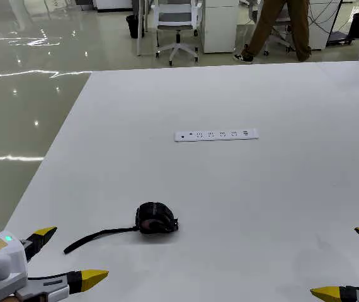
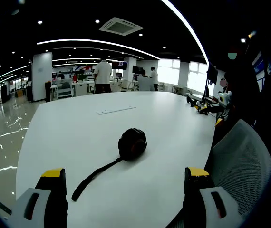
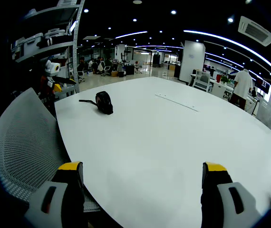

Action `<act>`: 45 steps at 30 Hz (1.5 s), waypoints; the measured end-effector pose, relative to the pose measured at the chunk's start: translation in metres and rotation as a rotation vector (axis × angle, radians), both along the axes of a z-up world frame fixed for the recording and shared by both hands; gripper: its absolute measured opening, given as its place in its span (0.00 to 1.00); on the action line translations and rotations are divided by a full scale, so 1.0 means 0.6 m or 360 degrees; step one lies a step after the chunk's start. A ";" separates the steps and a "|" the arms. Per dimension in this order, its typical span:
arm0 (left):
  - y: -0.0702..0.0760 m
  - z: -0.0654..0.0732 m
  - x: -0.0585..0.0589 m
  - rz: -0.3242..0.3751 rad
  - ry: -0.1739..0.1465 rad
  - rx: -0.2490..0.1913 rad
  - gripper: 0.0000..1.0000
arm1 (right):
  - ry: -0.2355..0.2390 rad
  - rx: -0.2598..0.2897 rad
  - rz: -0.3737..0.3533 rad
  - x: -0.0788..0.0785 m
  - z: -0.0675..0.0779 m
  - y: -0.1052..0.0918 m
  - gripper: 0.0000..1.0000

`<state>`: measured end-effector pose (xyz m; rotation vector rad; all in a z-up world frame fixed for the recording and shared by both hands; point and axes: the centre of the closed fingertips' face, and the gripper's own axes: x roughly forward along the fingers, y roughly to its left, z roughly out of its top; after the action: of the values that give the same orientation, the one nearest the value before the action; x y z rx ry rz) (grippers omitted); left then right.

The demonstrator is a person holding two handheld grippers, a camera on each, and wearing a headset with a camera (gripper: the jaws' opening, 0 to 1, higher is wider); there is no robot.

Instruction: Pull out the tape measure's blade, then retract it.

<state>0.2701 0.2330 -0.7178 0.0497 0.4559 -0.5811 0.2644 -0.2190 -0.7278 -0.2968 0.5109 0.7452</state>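
A black tape measure (image 1: 156, 218) lies on the white table (image 1: 230, 189), its black wrist strap (image 1: 97, 238) trailing toward the near left. No blade shows out of the case. My left gripper (image 1: 63, 257) is open at the near left corner, just short of the strap's end. In the left gripper view the tape measure (image 2: 132, 143) lies ahead between the wide-apart jaws of the left gripper (image 2: 126, 183). My right gripper (image 1: 356, 264) is open at the near right edge, far from the tape. The right gripper view has the tape measure (image 3: 104, 102) far off to the left of the right gripper (image 3: 142, 175).
A white power strip (image 1: 216, 134) lies flat mid-table beyond the tape. A grey mesh chair back (image 3: 21, 142) stands at the table's near edge. Past the far edge are an office chair (image 1: 177, 25) and a person's legs (image 1: 280, 28) on a glossy floor.
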 end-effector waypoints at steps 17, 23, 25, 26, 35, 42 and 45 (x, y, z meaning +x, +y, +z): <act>-0.001 0.000 -0.004 0.0009 0.0007 -0.0004 1.00 | 0.0004 0.0000 0.0000 -0.002 -0.001 0.002 1.00; -0.001 -0.001 -0.004 0.0011 0.0011 -0.0006 1.00 | 0.0005 -0.0002 -0.0001 -0.001 -0.002 0.002 1.00; -0.002 -0.002 -0.004 0.0007 0.0013 -0.0004 1.00 | 0.0006 -0.0001 -0.0001 -0.001 -0.002 0.002 1.00; -0.003 -0.003 -0.003 0.0004 0.0013 -0.0003 1.00 | 0.0006 -0.0002 0.0001 -0.001 -0.002 0.003 1.00; -0.023 -0.021 0.034 -0.0190 0.0021 0.0237 0.97 | -0.0001 -0.0022 0.0092 0.025 0.002 0.040 1.00; -0.088 -0.023 0.116 -0.0459 0.0087 0.0409 0.95 | -0.0019 -0.0046 0.0287 0.073 0.006 0.112 1.00; -0.117 -0.039 0.137 -0.0568 0.0181 0.0479 0.89 | -0.0011 -0.0051 0.0362 0.090 0.003 0.142 1.00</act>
<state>0.3524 0.1627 -0.7409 0.3930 0.6491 -0.8641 0.3183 -0.1340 -0.7260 -0.3918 0.4875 0.9569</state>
